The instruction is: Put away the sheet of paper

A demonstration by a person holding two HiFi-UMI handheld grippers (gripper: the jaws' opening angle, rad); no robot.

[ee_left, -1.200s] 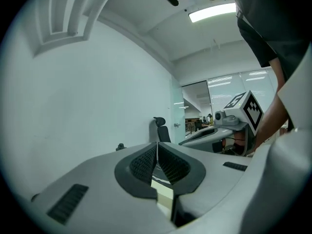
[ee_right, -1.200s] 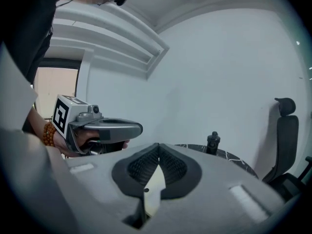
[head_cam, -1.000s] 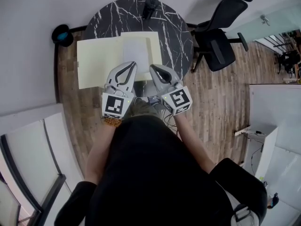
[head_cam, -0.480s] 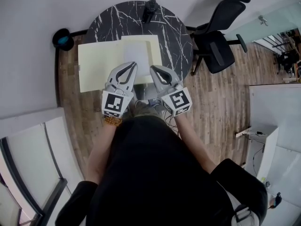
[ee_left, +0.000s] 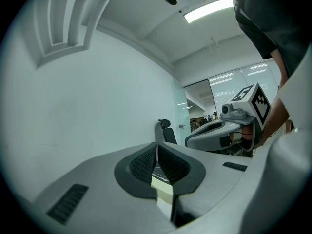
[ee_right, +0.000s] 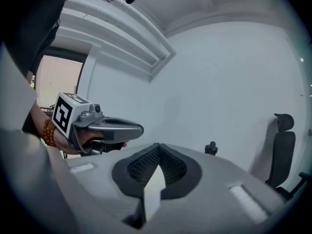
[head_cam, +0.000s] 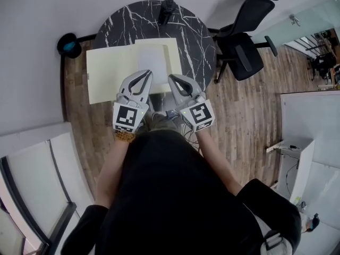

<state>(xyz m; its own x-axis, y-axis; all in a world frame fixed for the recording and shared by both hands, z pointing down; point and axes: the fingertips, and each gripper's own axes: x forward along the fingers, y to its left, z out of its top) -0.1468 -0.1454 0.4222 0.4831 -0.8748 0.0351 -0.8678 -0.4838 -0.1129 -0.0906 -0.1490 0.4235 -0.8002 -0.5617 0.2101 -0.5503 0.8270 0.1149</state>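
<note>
An open pale yellow folder lies on the round black marble table, with a white sheet of paper on its right half. My left gripper is at the folder's near edge. Its jaws are shut with a pale yellow strip pinched between the pads. My right gripper is right beside it, about a hand's width away. It is also shut, and a whitish paper edge is clamped between its pads. Both grippers point away from the person toward the wall.
A small black object stands at the table's far edge. A black office chair is to the right of the table, and a dark round thing with a blue centre sits on the wood floor at the left. White furniture is at the right.
Both grippers stay shut at the folder's near edge. Only the head view shifts a little; folder and paper keep their place on the table.
</note>
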